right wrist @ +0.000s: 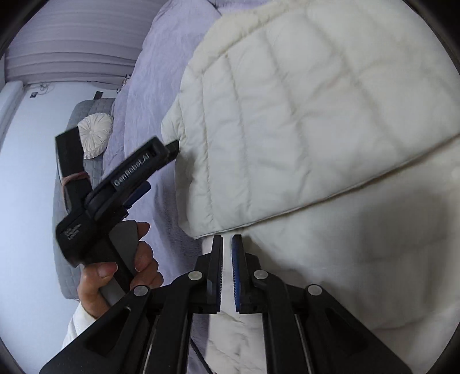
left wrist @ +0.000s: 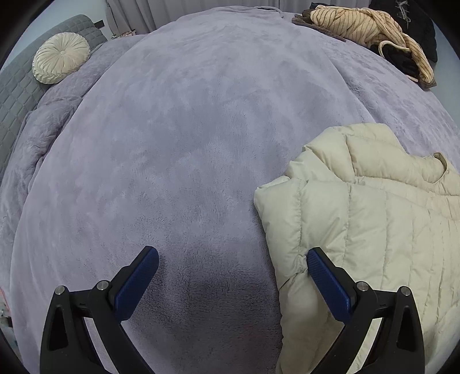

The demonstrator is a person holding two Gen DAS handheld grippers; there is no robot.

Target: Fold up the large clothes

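Observation:
A cream quilted puffer jacket (left wrist: 373, 207) lies on the lilac plush blanket (left wrist: 187, 143) at the right of the left wrist view. My left gripper (left wrist: 233, 259) is open, low over the blanket; its right finger (left wrist: 327, 282) lies against the jacket's left edge. In the right wrist view the jacket (right wrist: 302, 115) fills the frame, with a folded layer lying over a lower one. My right gripper (right wrist: 227, 244) has its jaws nearly together right at the folded layer's hem; no cloth shows clearly between them. The left gripper's body (right wrist: 115, 187) shows there, hand-held, beside the jacket's edge.
A round cream cushion (left wrist: 60, 61) rests on a grey quilted headboard pad (left wrist: 17, 86) at the far left. A pile of striped beige (left wrist: 362, 28) and black clothes (left wrist: 414, 26) sits at the far right corner of the bed. Curtains hang behind.

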